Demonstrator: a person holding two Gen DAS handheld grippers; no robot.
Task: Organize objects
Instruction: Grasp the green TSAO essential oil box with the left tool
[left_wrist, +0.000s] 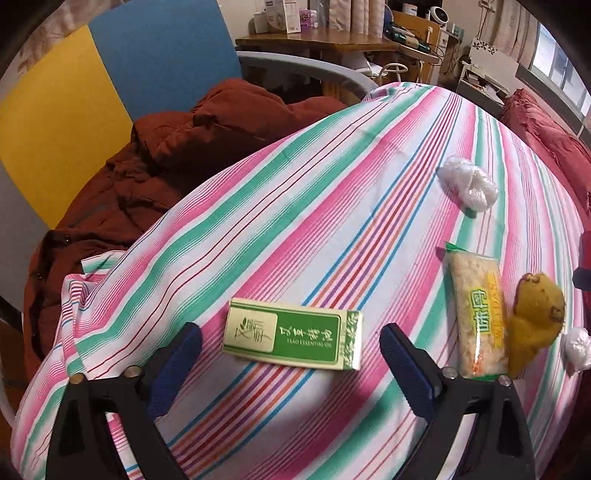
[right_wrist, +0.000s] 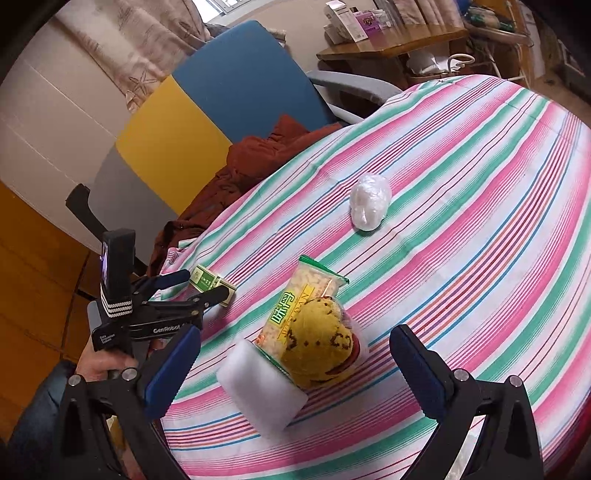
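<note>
Left wrist view is looking down on the green box (left_wrist: 293, 339), which is lying flat on the striped cloth (left_wrist: 332, 177) of the counter, directly ahead of the left tongs (left_wrist: 291, 373). These tongs are hanging spread wide, the box sitting just beyond the tips and touching neither blue pad. In the right wrist view the same tongs are reaching in from the left, angled toward the box (right_wrist: 212, 283), with a hand (right_wrist: 99, 363) gripping the handle below and a dark sleeve trailing off the frame's edge.

To the right of the box the snack packet (left_wrist: 476, 314) is lying lengthwise, and the yellow plush toy (left_wrist: 535, 321) is pressing against its right side. From the right wrist view the toy (right_wrist: 321, 343) is resting partly on top of the packet (right_wrist: 295, 295), hiding its lower half, and a white foam block (right_wrist: 262, 391) is sitting just beside them, nearer the camera. The right tongs (right_wrist: 295, 369) are also spread wide, hovering over this cluster and gripping nothing.

Farther out on the cloth a white plastic-wrapped bundle (right_wrist: 371, 203) is lying well apart from the rest; what is inside is impossible to make out. A rust-brown coat (left_wrist: 177, 155) is slumping over the far edge of the counter against a blue and yellow chair (right_wrist: 221, 96). The foam block is showing only as a white sliver at the left view's right edge.
</note>
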